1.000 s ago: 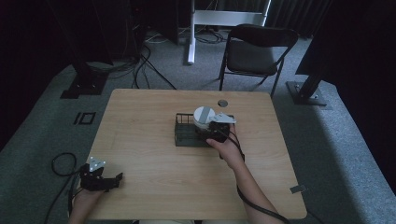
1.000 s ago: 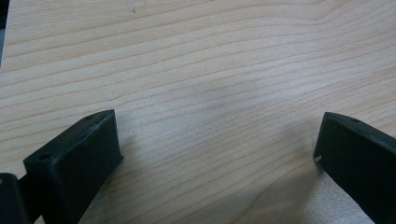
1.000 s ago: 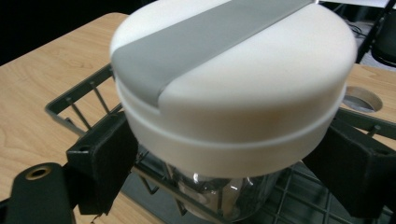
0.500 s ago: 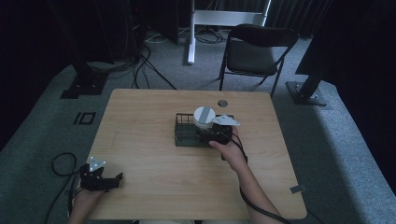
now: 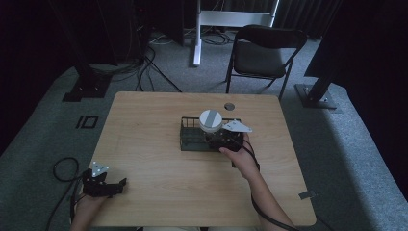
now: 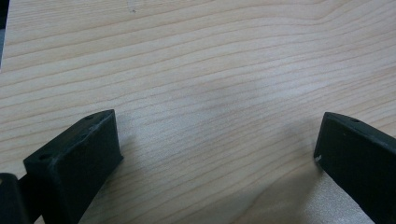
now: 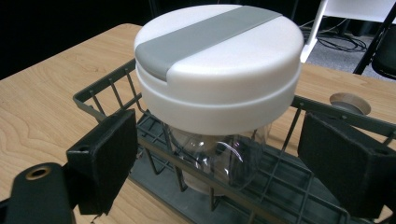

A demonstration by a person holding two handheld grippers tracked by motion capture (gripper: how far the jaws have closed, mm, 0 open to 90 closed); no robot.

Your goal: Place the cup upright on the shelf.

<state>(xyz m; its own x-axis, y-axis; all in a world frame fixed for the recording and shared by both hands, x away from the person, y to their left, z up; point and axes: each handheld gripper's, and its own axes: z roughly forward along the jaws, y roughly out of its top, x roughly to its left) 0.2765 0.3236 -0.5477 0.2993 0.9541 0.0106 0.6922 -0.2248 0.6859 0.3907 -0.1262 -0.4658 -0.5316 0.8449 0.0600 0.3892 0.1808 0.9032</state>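
Note:
A clear jar with a white and grey lid (image 5: 210, 120) stands upright in a black wire basket (image 5: 191, 140) at the middle of the wooden table (image 5: 159, 120). My right gripper (image 5: 215, 138) is at the basket's right end, level with the jar. In the right gripper view the jar (image 7: 217, 60) rises between the two jaws of my right gripper (image 7: 222, 154), which is open, with a gap on each side of the glass. The basket rim (image 7: 112, 84) runs just in front of the jaws. My left gripper (image 5: 120, 186) rests open near the table's front left corner. Bare wood lies under my left gripper (image 6: 217, 140).
A round cable hole (image 5: 229, 106) sits in the tabletop just behind the basket, also visible as a disc (image 7: 349, 103). A folding chair (image 5: 262, 53) stands beyond the far edge. Cables and stand bases lie on the grey carpet to the left.
My right gripper has edged slightly back toward the near right, and the jar's lid has shifted a little to the left. The left gripper has not moved.

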